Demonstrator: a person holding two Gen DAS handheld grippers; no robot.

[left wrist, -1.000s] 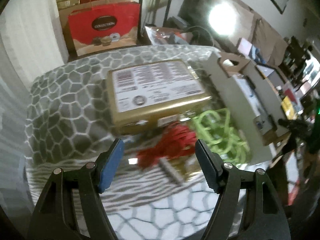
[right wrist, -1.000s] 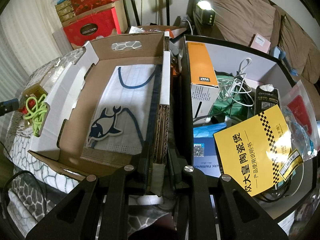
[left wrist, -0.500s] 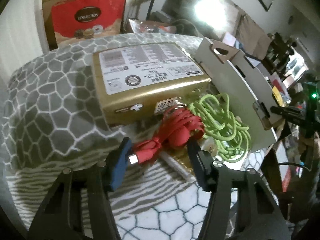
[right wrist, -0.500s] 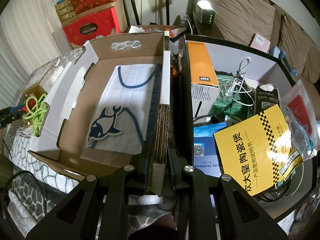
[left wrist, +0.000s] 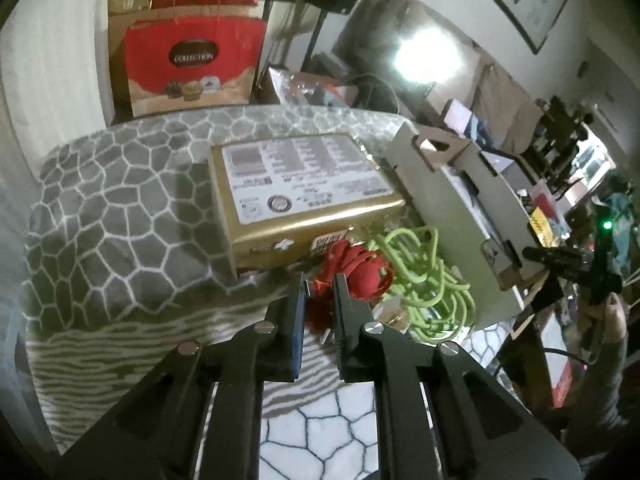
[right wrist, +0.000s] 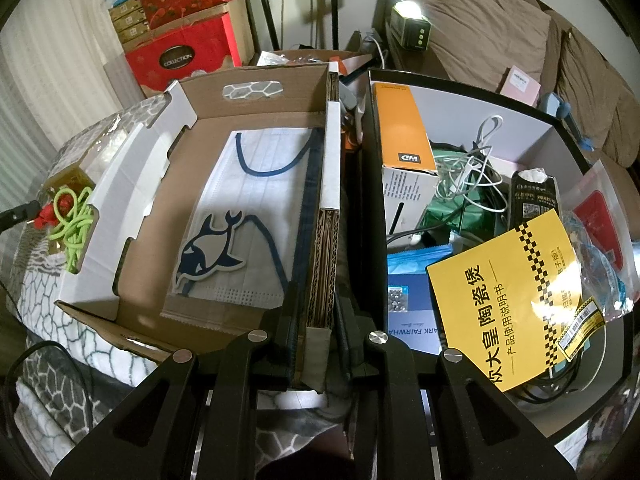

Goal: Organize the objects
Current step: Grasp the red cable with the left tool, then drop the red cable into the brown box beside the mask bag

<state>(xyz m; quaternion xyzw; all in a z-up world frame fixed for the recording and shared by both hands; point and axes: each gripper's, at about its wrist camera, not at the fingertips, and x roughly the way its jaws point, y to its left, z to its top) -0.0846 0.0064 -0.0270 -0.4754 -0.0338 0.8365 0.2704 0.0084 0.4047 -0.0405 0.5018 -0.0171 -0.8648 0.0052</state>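
My left gripper [left wrist: 320, 280] is shut on the near end of a coiled red cable [left wrist: 360, 270] that lies on the grey patterned blanket [left wrist: 120, 216]. A green cable [left wrist: 424, 276] is tangled just right of it, and a gold box [left wrist: 304, 196] lies behind. The red cable [right wrist: 45, 213] and green cable [right wrist: 74, 222] also show at the far left of the right wrist view. My right gripper [right wrist: 320, 300] is shut on the right wall [right wrist: 325, 248] of an open cardboard box [right wrist: 140, 176], which holds a white face mask [right wrist: 256, 200].
A black-rimmed bin [right wrist: 560, 128] to the right holds an orange box [right wrist: 402, 128], white cables [right wrist: 468, 172], a yellow booklet [right wrist: 504, 300] and bags. Red gift boxes [left wrist: 192, 60] stand behind the blanket. The cardboard box's side [left wrist: 452, 204] is just right of the green cable.
My left gripper has moved forward onto the red cable and closed on it; it was wide open a second ago. The right gripper has not moved.
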